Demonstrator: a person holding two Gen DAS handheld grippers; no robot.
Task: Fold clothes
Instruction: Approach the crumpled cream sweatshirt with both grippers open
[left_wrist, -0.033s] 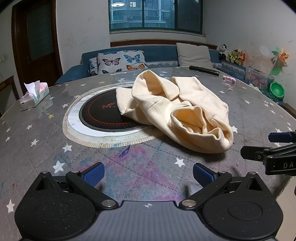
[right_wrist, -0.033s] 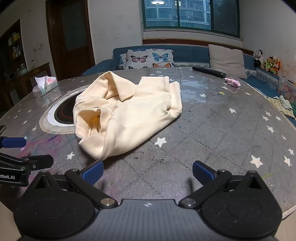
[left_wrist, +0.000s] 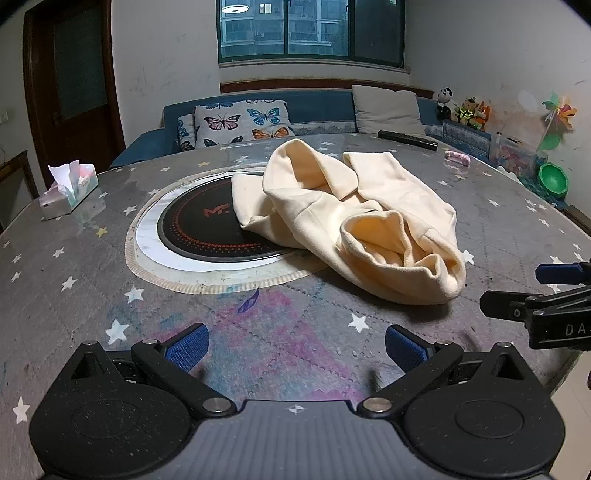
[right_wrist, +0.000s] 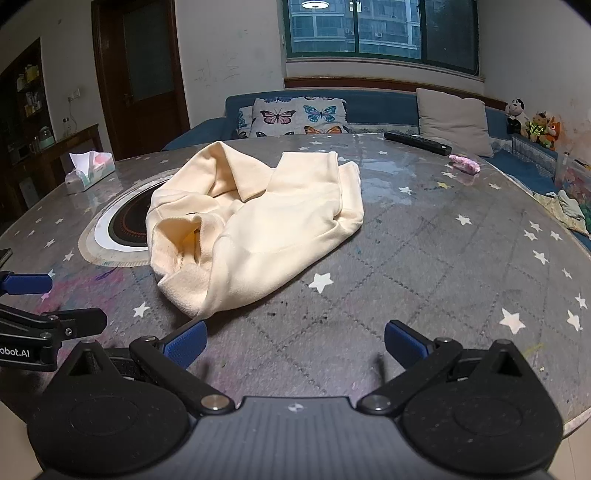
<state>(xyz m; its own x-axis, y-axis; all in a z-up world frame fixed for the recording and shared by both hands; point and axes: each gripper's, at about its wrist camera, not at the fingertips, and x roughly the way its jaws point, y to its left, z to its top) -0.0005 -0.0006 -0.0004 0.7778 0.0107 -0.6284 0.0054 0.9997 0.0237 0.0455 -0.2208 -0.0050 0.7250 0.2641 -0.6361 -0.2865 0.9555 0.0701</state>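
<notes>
We see a cream garment (left_wrist: 354, 221) crumpled in the middle of the frame on the counter (left_wrist: 74, 266), partly over a round black plate (left_wrist: 207, 229). Our left tongs (left_wrist: 295, 341) and right tongs (right_wrist: 293, 339) hang at the bottom, both spread wide and holding nothing.

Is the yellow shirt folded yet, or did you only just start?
Only just starting. Nothing is folded: the cream garment lies crumpled in a heap on the star-patterned table, partly over the round black disc. Both the left tongs and right tongs are open and empty. Spreading and folding all remain.
</notes>
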